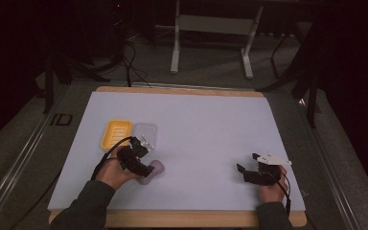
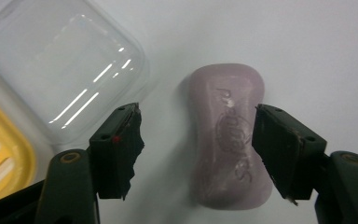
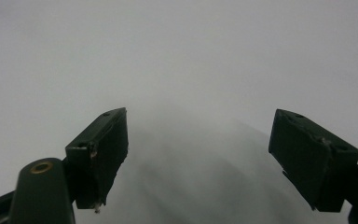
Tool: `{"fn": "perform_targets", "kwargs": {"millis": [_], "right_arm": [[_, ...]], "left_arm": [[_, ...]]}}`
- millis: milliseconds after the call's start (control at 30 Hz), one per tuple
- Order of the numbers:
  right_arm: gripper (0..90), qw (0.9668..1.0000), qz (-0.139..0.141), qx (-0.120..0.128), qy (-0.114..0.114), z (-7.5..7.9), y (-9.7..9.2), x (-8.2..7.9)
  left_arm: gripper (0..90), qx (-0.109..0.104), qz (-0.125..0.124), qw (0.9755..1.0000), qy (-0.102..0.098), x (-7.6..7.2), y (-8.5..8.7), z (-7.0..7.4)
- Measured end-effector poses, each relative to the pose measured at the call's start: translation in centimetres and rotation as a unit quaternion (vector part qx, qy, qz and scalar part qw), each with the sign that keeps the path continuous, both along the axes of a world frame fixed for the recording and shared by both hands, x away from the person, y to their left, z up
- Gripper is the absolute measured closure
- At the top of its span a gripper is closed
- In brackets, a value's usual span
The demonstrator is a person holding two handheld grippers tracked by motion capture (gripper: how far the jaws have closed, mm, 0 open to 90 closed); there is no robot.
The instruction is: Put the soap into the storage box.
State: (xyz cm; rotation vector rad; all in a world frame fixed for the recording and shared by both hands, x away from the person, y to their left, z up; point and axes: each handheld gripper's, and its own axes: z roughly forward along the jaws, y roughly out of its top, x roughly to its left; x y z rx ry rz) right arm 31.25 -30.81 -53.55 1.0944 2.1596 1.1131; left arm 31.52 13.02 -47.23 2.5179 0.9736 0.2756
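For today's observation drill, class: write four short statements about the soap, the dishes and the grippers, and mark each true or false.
1. The soap lies between the left gripper's open fingers. True.
2. The soap sits in the yellow dish. False: it lies on the table.
3. The clear lid lies beside the yellow dish. True.
4. The right gripper holds the lid. False: its fingers are open over bare table.

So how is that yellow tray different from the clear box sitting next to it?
The yellow tray is solid coloured and you cannot see through it; the clear box is see-through, with the white table showing beneath. The tray has ridges across its floor; the box looks smooth and glossy, catching streaks of light. Both are rounded rectangles of about the same size, lying side by side.
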Motion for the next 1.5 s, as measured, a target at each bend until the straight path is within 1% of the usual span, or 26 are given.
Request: {"fn": "perform_targets", "kwargs": {"millis": [33,133,233,300,333,400,500,600,667,933,1067,1233,1300,1500], "right_arm": [[19.4,1.0,0.0,0.0,0.0,0.0,0.0,0.0],[19.4,1.0,0.0,0.0,0.0,0.0,0.0,0.0],[19.4,1.0,0.0,0.0,0.0,0.0,0.0,0.0],[19.4,1.0,0.0,0.0,0.0,0.0,0.0,0.0],[19.4,1.0,0.0,0.0,0.0,0.0,0.0,0.0],[19.4,1.0,0.0,0.0,0.0,0.0,0.0,0.0],[19.4,1.0,0.0,0.0,0.0,0.0,0.0,0.0],[19.4,1.0,0.0,0.0,0.0,0.0,0.0,0.0],[19.4,1.0,0.0,0.0,0.0,0.0,0.0,0.0],[19.4,1.0,0.0,-0.001,0.0,0.0,0.0,0.0],[19.4,1.0,0.0,-0.003,0.001,0.0,0.1,0.0],[19.4,1.0,0.001,-0.003,0.001,0.0,0.1,0.0],[19.4,1.0,0.001,-0.003,0.001,0.0,0.1,0.0],[19.4,1.0,0.002,-0.003,0.0,0.0,0.1,0.0]], "left_arm": [[31.3,-0.003,-0.002,1.0,0.003,0.0,-0.1,-0.1],[29.1,0.006,-0.004,1.0,0.007,0.1,-0.5,-0.5],[27.1,0.007,-0.005,0.9999,0.012,0.1,-0.9,-0.8],[25.5,0.019,-0.001,0.9998,0.01,0.1,-1.2,-1.0],[24.9,0.024,-0.003,0.9996,0.012,0.1,-1.3,-1.1],[24.3,0.022,-0.004,0.9995,0.021,0.1,-1.5,-1.4],[23.6,0.032,-0.004,0.9991,0.028,0.2,-1.8,-1.9],[23.7,0.038,-0.008,0.9986,0.035,0.1,-2.1,-2.2],[23.8,0.047,-0.011,0.9981,0.037,0.2,-2.3,-2.4],[29.9,0.061,-0.012,0.9961,0.063,0.6,-2.3,-3.0],[33.6,0.072,-0.018,0.9949,0.068,0.8,-2.4,-3.1],[37.1,0.079,-0.026,0.9941,0.069,1.0,-2.6,-3.1],[38.5,0.081,-0.028,0.9937,0.072,1.1,-2.7,-3.0],[39.1,0.084,-0.025,0.9933,0.075,1.6,-2.6,-3.0]]}}
